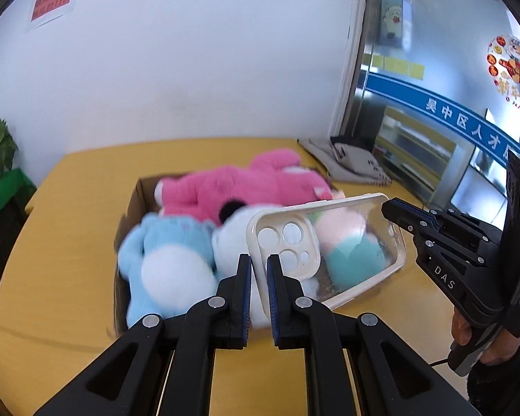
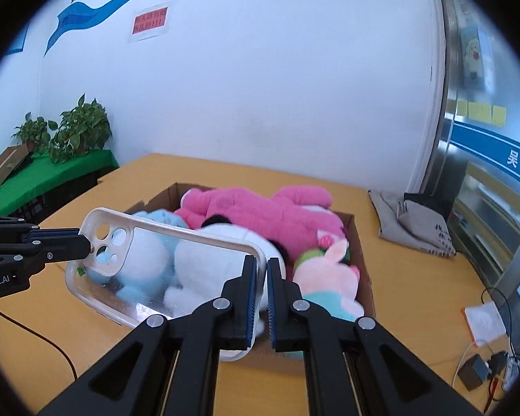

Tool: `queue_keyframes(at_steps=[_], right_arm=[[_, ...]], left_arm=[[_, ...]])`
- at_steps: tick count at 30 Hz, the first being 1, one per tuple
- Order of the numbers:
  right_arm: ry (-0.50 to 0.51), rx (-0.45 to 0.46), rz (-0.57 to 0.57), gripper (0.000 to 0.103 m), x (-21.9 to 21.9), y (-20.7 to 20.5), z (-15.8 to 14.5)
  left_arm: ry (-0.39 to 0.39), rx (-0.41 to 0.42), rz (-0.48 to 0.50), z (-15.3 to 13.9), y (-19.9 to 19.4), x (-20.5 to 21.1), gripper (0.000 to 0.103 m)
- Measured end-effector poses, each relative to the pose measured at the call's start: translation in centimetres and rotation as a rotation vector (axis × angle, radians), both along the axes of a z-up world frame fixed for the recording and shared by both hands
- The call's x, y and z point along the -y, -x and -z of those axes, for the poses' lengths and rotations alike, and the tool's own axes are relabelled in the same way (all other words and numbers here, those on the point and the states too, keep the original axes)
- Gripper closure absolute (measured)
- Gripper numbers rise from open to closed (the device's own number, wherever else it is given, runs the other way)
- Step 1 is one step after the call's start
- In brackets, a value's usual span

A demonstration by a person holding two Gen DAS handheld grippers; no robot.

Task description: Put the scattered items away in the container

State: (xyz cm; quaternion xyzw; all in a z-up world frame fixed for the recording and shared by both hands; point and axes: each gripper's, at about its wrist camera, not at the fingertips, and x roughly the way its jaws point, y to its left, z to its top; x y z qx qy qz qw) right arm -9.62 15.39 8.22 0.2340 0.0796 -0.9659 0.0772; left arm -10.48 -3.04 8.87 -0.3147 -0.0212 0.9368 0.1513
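**Clear phone case held at both ends above the toy box**

At the left, the left gripper (image 1: pixel 259 270) pinches the camera-cutout end of the clear phone case (image 1: pixel 329 246), its two blue-padded fingers pressed onto the case's white rim. In the right wrist view this same gripper (image 2: pixel 88 242) comes in from the left edge and meets the case (image 2: pixel 163 267) at its cutout corner.

The case hangs in the air between the two tools, tilted, over the near side of the cardboard box (image 1: pixel 135 204). Through its transparent back the plush toys show. The box sits on the yellow table (image 1: pixel 69 215) and holds a blue plush (image 1: pixel 166 253) on its left, a white plush (image 2: pixel 218 242) in the middle, a large pink plush (image 1: pixel 239 187) across the back, and a small pink-and-teal plush (image 2: pixel 329 277) at the right.

At the right, the right gripper (image 2: pixel 262 277) clamps the opposite end of the case, fingers closed on the rim. A hand (image 1: pixel 468 329) grips its handle. Beyond the box, a grey cloth bag (image 2: pixel 412 225) lies on the table.
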Motion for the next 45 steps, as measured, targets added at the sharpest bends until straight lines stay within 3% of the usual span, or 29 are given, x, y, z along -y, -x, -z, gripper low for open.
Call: queue_keyframes(at_steps=[5,9,14,17,19,24,27,28,29,30,31,34,37,42,45], right_arm=[[0.016,-0.019,0.018,0.098,-0.1,6.8,-1.7],[0.007,0.018,0.047,0.098,-0.2,13.3,-1.0],[0.041,0.161,0.073,0.098,-0.7,20.5,3.4],[0.034,0.274,0.079,0.098,-0.8,23.4,7.1],[0.018,0.311,0.080,0.098,-0.8,24.0,8.9],[-0.015,0.305,0.072,0.096,-0.3,23.6,9.3],[-0.036,0.311,0.072,0.094,-0.2,23.6,9.1],[-0.049,0.302,0.074,0.087,-0.3,23.4,8.8],[-0.058,0.285,0.078,0.074,-0.2,22.9,8.4],[-0.061,0.261,0.083,0.064,-0.3,22.3,7.8],[-0.055,0.229,0.083,0.045,-0.5,21.4,7.0],[-0.014,0.152,0.057,0.021,-1.1,17.8,4.5],[0.014,0.158,0.013,0.020,-1.2,13.6,3.5],[-0.044,0.138,0.008,0.020,-0.1,6.5,3.9],[-0.007,0.128,0.026,0.020,-0.3,2.8,3.9]], left_arm=[[0.010,0.001,0.004,-1.2,7.2,-0.6,0.095],[0.035,0.029,-0.013,-0.5,13.3,-2.3,0.095],[0.034,0.170,-0.042,4.1,20.9,-1.8,0.095],[0.029,0.281,-0.033,7.9,23.6,-1.5,0.096],[0.042,0.293,-0.036,9.5,24.0,-1.5,0.095],[0.024,0.286,-0.021,9.5,23.6,-1.2,0.095],[0.034,0.276,-0.045,8.8,23.0,-1.1,0.083],[0.045,0.265,-0.067,8.4,22.7,-0.9,0.064],[0.056,0.241,-0.094,7.8,22.1,-0.8,0.041],[0.065,0.205,-0.123,7.0,21.3,-0.7,0.031],[0.066,0.172,-0.144,6.2,20.3,-0.6,0.018],[0.021,0.094,-0.159,3.4,15.9,-0.2,0.002],[-0.008,0.060,-0.141,2.1,11.2,0.0,0.000],[0.049,0.036,-0.130,2.6,4.1,-1.1,0.000],[0.069,0.016,-0.132,3.1,0.1,-1.5,0.000]])
